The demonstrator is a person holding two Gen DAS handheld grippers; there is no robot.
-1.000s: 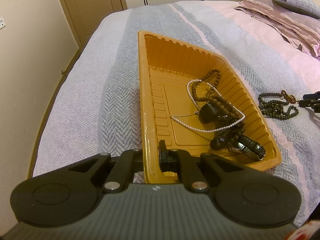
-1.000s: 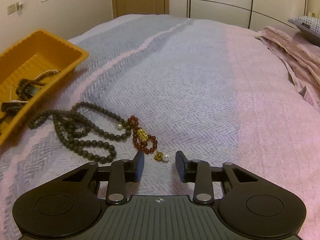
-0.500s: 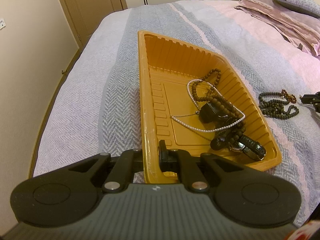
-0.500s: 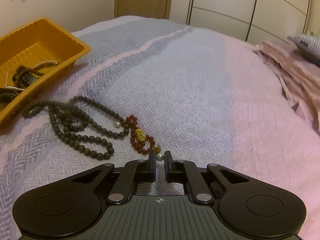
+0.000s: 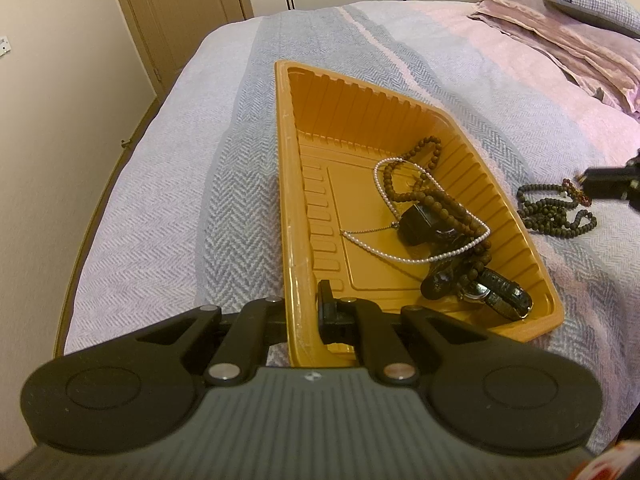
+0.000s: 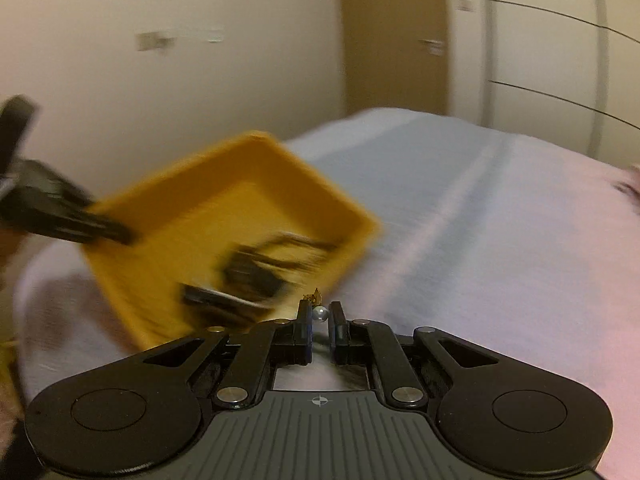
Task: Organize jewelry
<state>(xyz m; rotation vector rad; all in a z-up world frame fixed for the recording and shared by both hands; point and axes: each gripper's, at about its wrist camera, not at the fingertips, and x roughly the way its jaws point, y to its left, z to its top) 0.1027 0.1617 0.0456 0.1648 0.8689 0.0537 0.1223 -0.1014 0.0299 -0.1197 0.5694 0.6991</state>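
the left gripper (image 5: 303, 312) is clamped on the near rim of the orange tray (image 5: 292, 184), which sits on the bed (image 5: 152, 200). in the tray lie a pearl necklace (image 5: 404, 258), brown beads (image 5: 432, 200) and a watch (image 5: 500, 296). dark beads (image 5: 552, 212) lie on the bed beside it, near the right gripper (image 5: 580, 179).

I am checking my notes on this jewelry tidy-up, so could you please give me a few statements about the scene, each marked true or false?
1. The left gripper is shut on the orange tray's rim. True.
2. The tray is empty. False: a pearl necklace, brown beads and a watch lie in it.
3. The right gripper pinches a pearl bead. True.
4. All dark beads are in the tray. False: a dark bead strand lies on the bedspread.
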